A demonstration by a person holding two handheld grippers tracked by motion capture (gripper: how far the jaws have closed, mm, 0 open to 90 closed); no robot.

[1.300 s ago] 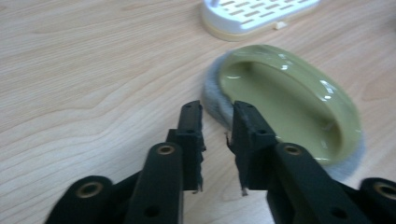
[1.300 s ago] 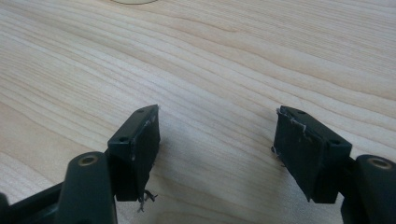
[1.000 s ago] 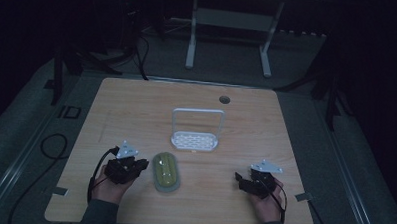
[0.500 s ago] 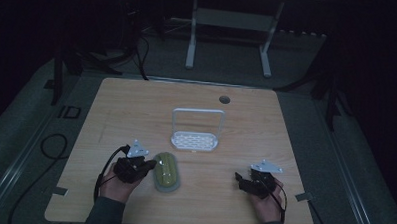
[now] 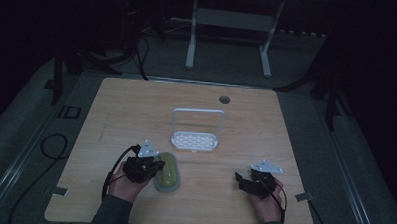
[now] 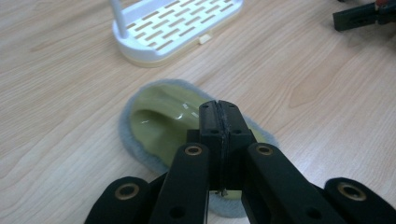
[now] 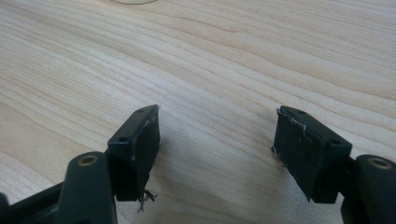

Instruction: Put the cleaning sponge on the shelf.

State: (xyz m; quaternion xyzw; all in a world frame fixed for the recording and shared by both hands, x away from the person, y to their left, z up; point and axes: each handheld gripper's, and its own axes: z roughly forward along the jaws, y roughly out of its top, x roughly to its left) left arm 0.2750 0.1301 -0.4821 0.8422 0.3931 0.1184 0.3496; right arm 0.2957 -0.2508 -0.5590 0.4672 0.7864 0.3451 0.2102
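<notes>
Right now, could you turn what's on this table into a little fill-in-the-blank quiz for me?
1. The jaws of the left gripper are pressed ____ above the green sponge.
2. The jaws of the right gripper stand ____ over bare wood.
3. The green sponge has a rim of ____ felt.
4. Beyond the sponge stands a ____ slotted rack with a hoop handle.

Missing words: together; apart; grey; white

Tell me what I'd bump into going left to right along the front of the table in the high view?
Left gripper, shut with nothing between its jaws → green scrubber on its grey pad → bare wooden table → right gripper, jaws open.
</notes>
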